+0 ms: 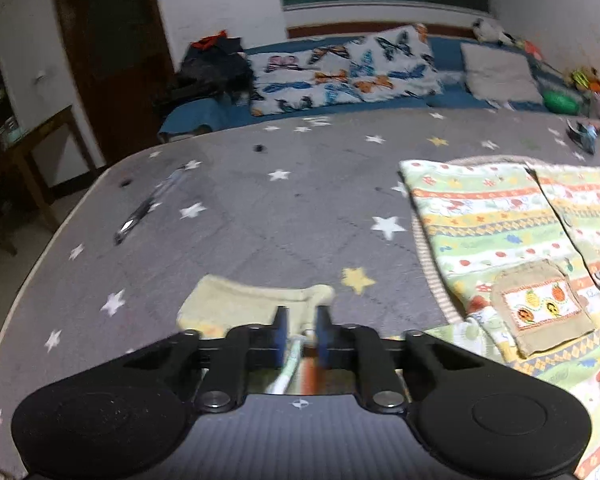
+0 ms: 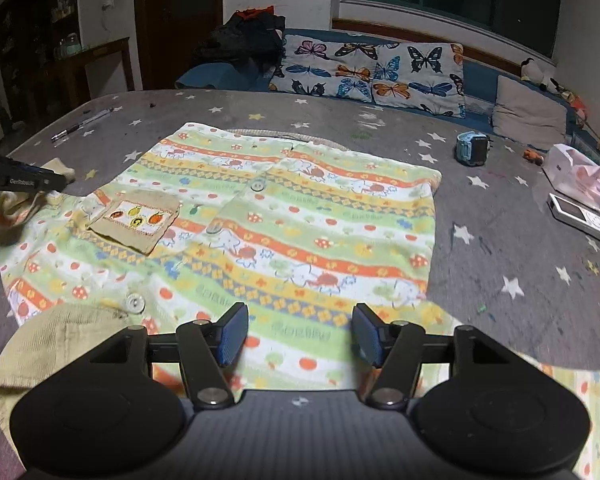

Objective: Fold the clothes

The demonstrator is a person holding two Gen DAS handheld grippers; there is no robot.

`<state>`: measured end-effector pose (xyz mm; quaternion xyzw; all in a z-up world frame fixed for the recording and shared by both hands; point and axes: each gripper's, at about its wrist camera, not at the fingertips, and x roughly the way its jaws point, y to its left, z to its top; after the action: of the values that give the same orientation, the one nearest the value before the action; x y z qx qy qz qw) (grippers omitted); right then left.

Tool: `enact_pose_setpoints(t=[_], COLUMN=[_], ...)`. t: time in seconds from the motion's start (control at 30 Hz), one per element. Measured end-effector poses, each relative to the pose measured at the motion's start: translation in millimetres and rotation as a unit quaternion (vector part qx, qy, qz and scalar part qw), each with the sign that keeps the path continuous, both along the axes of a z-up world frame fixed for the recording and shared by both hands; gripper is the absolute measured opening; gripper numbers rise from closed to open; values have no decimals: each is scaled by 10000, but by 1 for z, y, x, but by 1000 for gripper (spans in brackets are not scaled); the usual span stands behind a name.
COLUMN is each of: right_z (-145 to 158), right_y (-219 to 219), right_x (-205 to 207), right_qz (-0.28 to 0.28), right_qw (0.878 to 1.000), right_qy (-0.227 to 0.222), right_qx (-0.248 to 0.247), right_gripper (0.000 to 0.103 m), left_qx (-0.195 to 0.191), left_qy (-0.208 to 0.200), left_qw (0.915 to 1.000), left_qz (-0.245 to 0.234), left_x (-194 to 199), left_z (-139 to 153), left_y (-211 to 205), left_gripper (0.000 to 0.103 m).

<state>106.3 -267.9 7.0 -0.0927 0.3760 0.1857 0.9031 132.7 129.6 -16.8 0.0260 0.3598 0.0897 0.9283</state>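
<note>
A child's striped shirt (image 2: 300, 220) in green, orange and yellow, with a beige chest pocket (image 2: 134, 222), lies button-side up on the grey star-print surface (image 2: 520, 220). It also shows in the left wrist view (image 1: 500, 232). My left gripper (image 1: 302, 330) is shut on the pale yellow cuff of the shirt's sleeve (image 1: 236, 304), held at the shirt's left side; it shows in the right wrist view (image 2: 62, 180). My right gripper (image 2: 300, 334) is open and empty, just above the shirt's near edge by the collar (image 2: 52, 340).
A pen (image 2: 82, 122) lies at the far left of the surface. A blue watch-like gadget (image 2: 472, 148), a pink-white bag (image 2: 576, 176) and a white phone (image 2: 584, 220) lie to the right. Butterfly cushions (image 2: 368, 72) and dark clothes (image 2: 244, 44) line the back.
</note>
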Motion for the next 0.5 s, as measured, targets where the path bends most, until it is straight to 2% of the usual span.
enact_pose_setpoints(t=[0.23, 0.5], right_z=[4, 15], right_y=[3, 26], right_x=[-17, -45], right_qz=[119, 705], right_qw=[9997, 9972], right_qy=[-142, -235], right_qx=[-153, -19], right_gripper=[61, 62], left_qx=[-374, -196], left_qy=[-323, -509], left_qw=[9955, 9884], left_qz=[803, 1419], left_x=[-35, -55], left_z=[11, 13], left_y=[37, 76], left_gripper=[7, 6])
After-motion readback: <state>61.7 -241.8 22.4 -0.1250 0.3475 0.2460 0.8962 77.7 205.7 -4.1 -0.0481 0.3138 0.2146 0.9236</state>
